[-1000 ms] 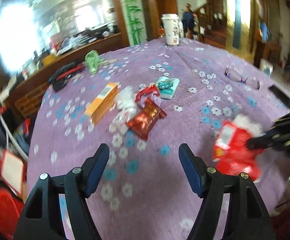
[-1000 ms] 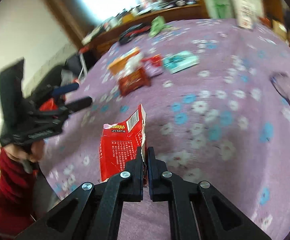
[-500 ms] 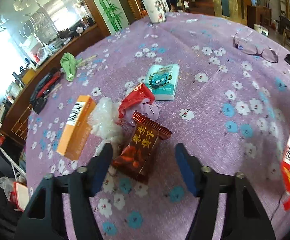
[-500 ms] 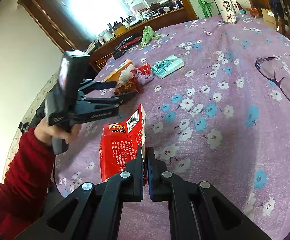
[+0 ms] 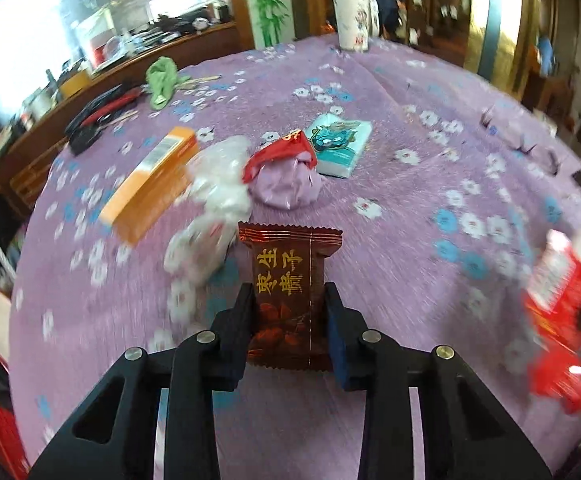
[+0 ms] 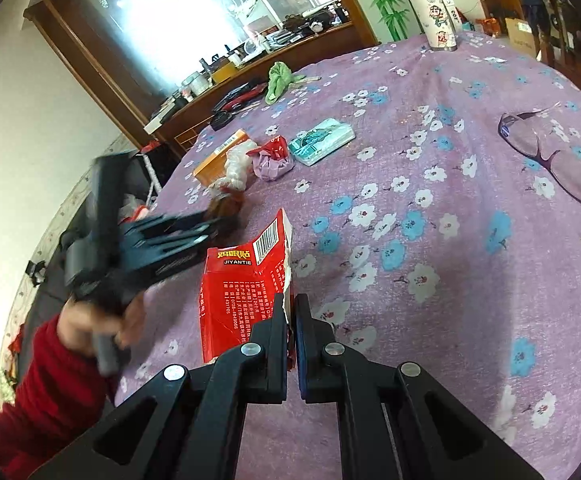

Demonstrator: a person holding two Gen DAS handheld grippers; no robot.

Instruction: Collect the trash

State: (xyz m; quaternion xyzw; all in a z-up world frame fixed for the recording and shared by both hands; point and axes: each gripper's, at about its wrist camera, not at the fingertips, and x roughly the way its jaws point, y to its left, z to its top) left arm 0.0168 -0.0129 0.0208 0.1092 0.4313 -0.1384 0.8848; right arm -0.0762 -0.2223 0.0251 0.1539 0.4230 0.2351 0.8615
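1. My left gripper [image 5: 289, 300] sits at the lower centre of the left wrist view, its two fingers pinched on either side of a dark brown candy wrapper [image 5: 288, 280] with gold characters; the wrapper stands upright between them.
2. In the right wrist view that same left gripper [image 6: 210, 226] shows as a dark blur at middle left, with the brown packet a smear at its tip.
3. My right gripper [image 6: 289, 312] is at lower centre, fingers pressed together on the torn edge of a red packet [image 6: 238, 280] with a barcode, which hangs just left of the fingers.
4. The red packet [image 5: 558, 292] also appears, blurred, at the right edge of the left wrist view.
5. More rubbish lies in the upper middle on the purple flowered tablecloth [image 5: 410, 200]: an orange box [image 5: 150, 184], a crumpled clear plastic wrap [image 5: 222, 180] beside it, a lilac wad with a red wrapper [image 5: 284, 172], and a teal tissue pack [image 5: 340, 142] touching that wad's right side.
6. A green cloth [image 6: 278, 80] and a white cup [image 6: 436, 12] sit toward the top; glasses [image 6: 550, 152] rest at the right edge.
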